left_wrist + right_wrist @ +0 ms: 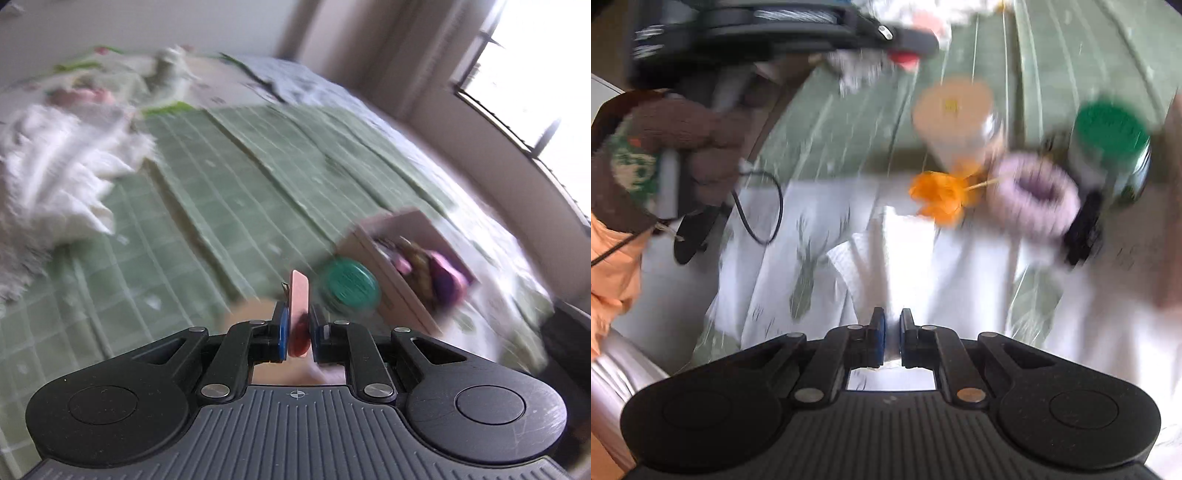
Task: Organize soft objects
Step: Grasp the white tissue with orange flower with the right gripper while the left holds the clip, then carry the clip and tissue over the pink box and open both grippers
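Note:
My left gripper (298,325) is shut on a flat pink and red object (298,314) and holds it edge-on above the green checked bed cover (207,206). It also shows in the right wrist view (905,44), held by a gloved hand (679,147). My right gripper (892,332) is shut on a white cloth (905,251) that lies over the bed. Ahead of it are an orange soft item (942,195) and a purple fluffy ring (1034,192). Both views are blurred.
A cardboard box (406,258) with pink and purple items sits on the bed, beside a green-lidded jar (349,286), which the right wrist view (1108,144) also shows. A tan-lidded jar (955,118) stands nearby. White bedding (55,177) is piled at left. A window (535,74) is at right.

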Demonstrator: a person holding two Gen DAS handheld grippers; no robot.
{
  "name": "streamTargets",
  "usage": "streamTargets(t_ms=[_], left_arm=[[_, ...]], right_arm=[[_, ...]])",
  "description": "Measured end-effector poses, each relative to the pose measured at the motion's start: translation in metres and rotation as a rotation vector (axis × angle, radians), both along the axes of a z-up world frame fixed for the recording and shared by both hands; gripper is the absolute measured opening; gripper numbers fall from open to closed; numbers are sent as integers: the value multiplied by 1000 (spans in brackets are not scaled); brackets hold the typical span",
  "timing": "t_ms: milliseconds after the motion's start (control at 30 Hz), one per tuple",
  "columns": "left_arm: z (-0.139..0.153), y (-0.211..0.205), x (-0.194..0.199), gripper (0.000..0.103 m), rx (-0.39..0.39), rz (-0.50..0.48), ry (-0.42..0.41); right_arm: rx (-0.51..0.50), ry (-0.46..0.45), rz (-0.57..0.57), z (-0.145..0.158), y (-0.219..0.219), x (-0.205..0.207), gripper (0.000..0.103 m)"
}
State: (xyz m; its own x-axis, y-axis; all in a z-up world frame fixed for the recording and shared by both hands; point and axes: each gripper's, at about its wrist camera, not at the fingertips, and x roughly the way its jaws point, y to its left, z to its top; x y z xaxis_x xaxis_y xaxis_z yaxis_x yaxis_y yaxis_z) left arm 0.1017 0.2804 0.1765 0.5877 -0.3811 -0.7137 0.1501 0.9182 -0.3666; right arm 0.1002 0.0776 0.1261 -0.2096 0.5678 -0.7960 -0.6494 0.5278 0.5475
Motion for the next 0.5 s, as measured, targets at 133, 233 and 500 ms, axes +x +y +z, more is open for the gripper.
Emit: streamTargets(t_ms=[133, 233, 500], left_arm=[[-30, -13, -16, 15, -152, -178, 120], [-51, -24, -27, 15, -115, -236, 189], [10, 37, -19, 15, -126, 15, 5]], right_arm=[[-57, -12, 25, -17, 8, -5, 8], [-90, -33, 32, -23, 15, -9, 8], [10, -150, 47, 29, 12, -14, 8]])
